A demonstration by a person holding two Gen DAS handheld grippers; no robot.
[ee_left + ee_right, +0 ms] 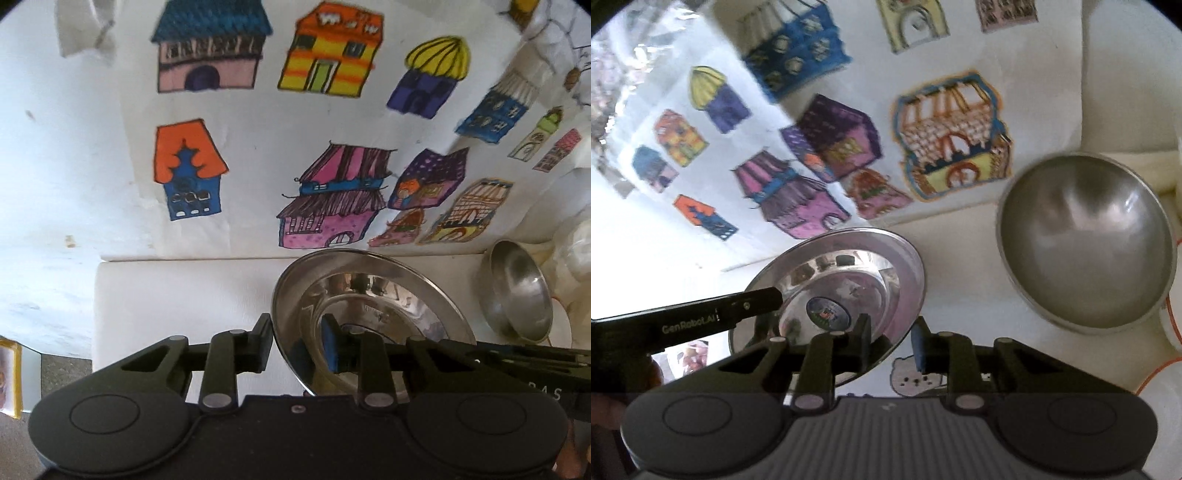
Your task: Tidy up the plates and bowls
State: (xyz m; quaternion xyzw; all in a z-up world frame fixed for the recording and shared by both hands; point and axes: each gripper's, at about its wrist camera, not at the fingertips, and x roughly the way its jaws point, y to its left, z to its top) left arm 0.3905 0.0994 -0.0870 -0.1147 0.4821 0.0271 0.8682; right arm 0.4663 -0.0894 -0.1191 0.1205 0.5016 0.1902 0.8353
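A shiny steel plate (pixel 369 280) is held tilted above the white table, gripped at two sides. My left gripper (pixel 299 345) is shut on its left rim, which passes between the black finger and the blue pad. In the right wrist view, my right gripper (pixel 892 343) is shut on the near right rim of the same plate (pixel 849 280). A black finger of the left gripper (pixel 753 304) reaches in from the left onto the plate. A steel bowl (pixel 1086 240) sits to the right on the table, also seen as a bowl (pixel 517 295) in the left wrist view.
A wall with colourful house drawings (pixel 332 199) rises just behind the white table (pixel 184 295). White containers (pixel 1167 369) with an orange line stand at the far right by the bowl. A cat-face sticker (pixel 908 380) lies under the plate.
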